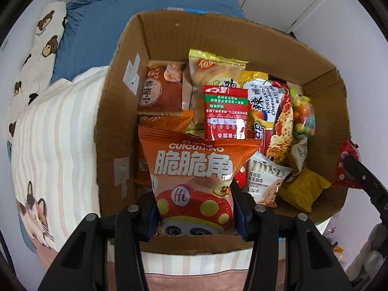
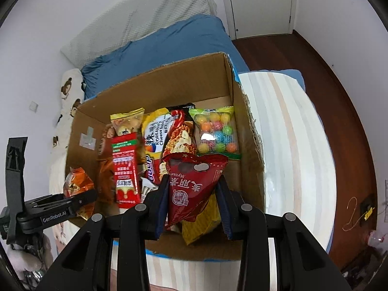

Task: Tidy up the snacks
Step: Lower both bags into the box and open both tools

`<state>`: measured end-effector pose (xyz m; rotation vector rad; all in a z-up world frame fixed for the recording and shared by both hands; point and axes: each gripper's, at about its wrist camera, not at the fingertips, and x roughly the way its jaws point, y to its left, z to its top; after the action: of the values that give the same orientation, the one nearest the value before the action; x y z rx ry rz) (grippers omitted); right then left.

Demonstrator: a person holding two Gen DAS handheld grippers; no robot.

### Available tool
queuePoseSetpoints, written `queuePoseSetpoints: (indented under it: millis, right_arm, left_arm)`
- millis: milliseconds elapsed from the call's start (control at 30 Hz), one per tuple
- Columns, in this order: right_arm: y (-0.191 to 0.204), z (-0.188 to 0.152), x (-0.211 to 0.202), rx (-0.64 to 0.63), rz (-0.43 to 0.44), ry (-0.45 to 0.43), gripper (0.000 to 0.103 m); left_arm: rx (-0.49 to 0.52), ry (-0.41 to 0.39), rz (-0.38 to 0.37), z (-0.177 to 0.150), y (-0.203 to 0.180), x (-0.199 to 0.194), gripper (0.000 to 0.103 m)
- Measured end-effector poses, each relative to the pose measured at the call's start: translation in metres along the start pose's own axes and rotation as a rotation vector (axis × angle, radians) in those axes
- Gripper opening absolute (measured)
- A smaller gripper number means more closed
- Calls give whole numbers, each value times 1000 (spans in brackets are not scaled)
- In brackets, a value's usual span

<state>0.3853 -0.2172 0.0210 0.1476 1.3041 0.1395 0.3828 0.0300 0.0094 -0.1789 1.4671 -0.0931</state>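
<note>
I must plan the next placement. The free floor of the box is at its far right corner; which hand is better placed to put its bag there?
Right. The right gripper holds the red bag just before that bare corner.

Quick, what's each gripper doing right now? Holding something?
Left gripper: closed on the orange snack bag.
Right gripper: closed on the red snack bag.

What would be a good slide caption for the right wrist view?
Right gripper holds a red snack bag above a cardboard box filled with snacks.
</note>
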Motion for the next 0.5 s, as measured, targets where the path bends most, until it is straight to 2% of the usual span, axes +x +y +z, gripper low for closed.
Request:
queuePoseSetpoints:
  millis: [400, 467, 500]
  right_arm:
    - [8, 5, 25, -18, -62, 40, 40]
    - [8, 5, 29, -23, -94, 67, 51]
    - [8, 5, 31, -26, -118, 75, 76]
  left_arm:
    - [-2, 31, -14, 8, 3, 15, 48]
    - [-14, 55, -11, 10, 5, 18, 53]
    - [-17, 59, -9, 11, 6, 18, 62]
